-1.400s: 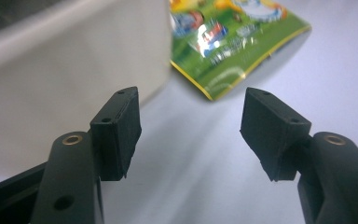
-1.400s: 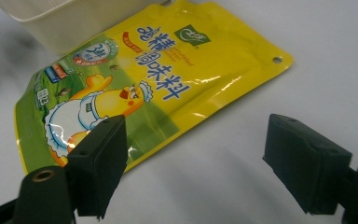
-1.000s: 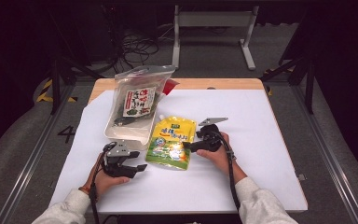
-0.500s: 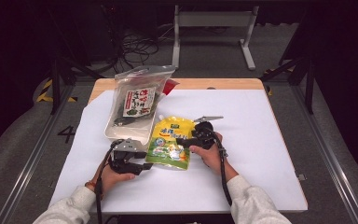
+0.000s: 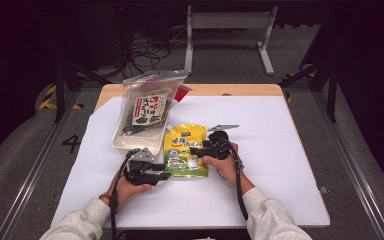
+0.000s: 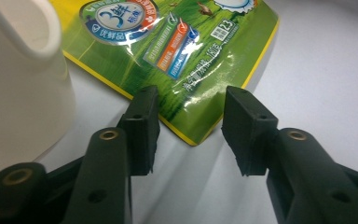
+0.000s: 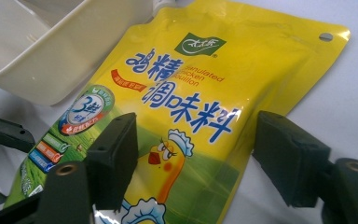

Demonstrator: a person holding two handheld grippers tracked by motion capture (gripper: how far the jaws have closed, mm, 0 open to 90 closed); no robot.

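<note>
high view: a yellow seasoning pouch lies flat on the white table, near the person's edge and a little left of centre. just behind it and to the left sits a cream plastic tray with a clear bag of dark dried food resting in it; a small red packet peeks out beside the bag. the left gripper is at the pouch's lower left corner, held in the left hand. the right gripper reaches in from the pouch's right edge, held in the right hand. a grey sleeve covers each forearm.

left gripper view: the two black jaws stand apart, gripping nothing. between them lies the green, yellow-edged bottom corner of the pouch, flat on the table. the left gripper is low over that corner; whether a jaw touches the pouch cannot be told. the rounded wall of the tray rises at the left.

right gripper view: the jaws are spread wide, one over the pouch's printed face and one past its edge over the table. the pouch shows blue lettering, a cartoon chicken and a hang hole at its far corner. the right gripper holds nothing. the tray lies just beyond the pouch, its rim against the pouch's top left. a black part of the left gripper shows at the left edge.
</note>
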